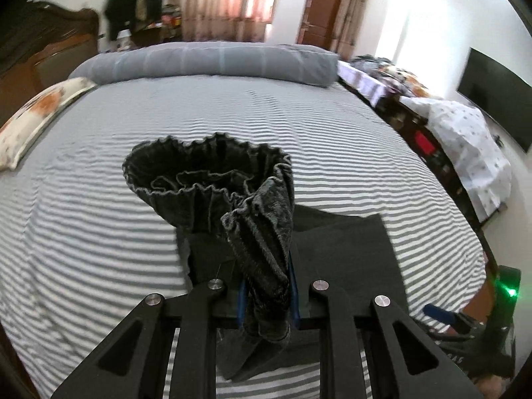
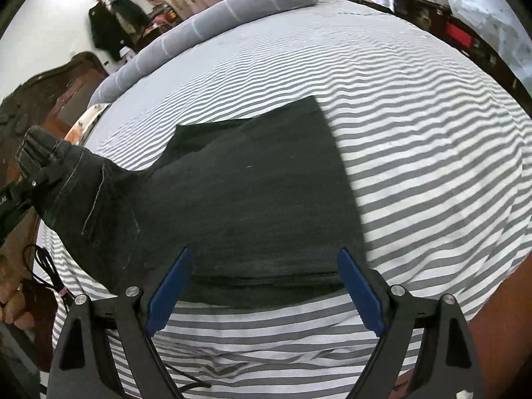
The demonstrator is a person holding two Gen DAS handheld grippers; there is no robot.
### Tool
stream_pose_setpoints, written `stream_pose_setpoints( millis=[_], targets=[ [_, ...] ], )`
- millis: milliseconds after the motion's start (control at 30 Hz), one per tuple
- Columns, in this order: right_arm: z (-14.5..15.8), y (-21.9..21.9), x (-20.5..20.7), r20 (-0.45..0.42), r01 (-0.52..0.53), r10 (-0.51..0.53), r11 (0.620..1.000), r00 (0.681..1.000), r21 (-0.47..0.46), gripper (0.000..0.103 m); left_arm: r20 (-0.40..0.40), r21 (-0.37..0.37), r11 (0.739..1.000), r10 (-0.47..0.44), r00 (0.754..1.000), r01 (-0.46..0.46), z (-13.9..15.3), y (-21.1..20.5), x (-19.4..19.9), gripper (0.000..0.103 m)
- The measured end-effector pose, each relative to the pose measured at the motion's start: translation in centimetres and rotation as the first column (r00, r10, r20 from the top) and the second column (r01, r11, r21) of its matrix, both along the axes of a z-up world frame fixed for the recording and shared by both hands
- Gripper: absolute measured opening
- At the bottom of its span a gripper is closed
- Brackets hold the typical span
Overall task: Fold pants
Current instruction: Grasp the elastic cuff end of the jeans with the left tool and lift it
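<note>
Dark grey pants (image 2: 252,199) lie partly folded on the striped bed (image 2: 415,126). My left gripper (image 1: 267,299) is shut on the gathered elastic waistband (image 1: 212,173) and holds it lifted above the bed; the band fans open in front of the camera. In the right wrist view the left gripper (image 2: 36,169) shows at the far left, clamping that end of the pants. My right gripper (image 2: 262,292) is open and empty, its blue pads (image 2: 360,292) either side of the near folded edge of the pants, just above it.
A rolled grey blanket (image 1: 212,61) lies across the far end of the bed. A floral pillow (image 1: 40,116) sits at the left edge. A dark cabinet with cloth-covered clutter (image 1: 465,139) runs along the right. A black cable (image 2: 46,272) hangs at the lower left.
</note>
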State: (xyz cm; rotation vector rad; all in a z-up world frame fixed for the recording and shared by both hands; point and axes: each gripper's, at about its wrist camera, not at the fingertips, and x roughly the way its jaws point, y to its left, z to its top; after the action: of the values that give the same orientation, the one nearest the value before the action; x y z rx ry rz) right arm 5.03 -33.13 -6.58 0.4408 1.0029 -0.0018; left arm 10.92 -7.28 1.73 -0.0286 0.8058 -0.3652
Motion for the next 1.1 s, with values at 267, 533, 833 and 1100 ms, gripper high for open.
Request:
stream_pose_setpoints(
  millis=[267,533,833,1100],
  targets=[
    [-1.6,-4.3,-0.5,-0.014,0.087,-0.087,0.995,0.996,0.047,0.087,-0.031,0.016,0.990,-0.142,0.989,0.142,-1.2,-10.0,0.8,0.019],
    [-4.0,-8.1,-1.0,-0.054,0.163,-0.159,0.983,0.986,0.084,0.087,-0.087,0.077,0.968,-0.232,0.969,0.238,-5.2,-18.9,0.7,0.019],
    [-5.7,-10.1,-0.8,-0.075,0.196,-0.189,0.974,0.979,0.111,0.087,-0.167,0.140,0.948,-0.263,0.950,0.287,-9.7,-21.9,1.1,0.028],
    [-4.7,-10.2,-1.4,-0.052,0.208,-0.203,0.973,0.978,0.099,0.087,-0.193,-0.044,0.936,-0.350,0.917,0.348,-6.9,-19.0,0.0,0.046]
  ],
)
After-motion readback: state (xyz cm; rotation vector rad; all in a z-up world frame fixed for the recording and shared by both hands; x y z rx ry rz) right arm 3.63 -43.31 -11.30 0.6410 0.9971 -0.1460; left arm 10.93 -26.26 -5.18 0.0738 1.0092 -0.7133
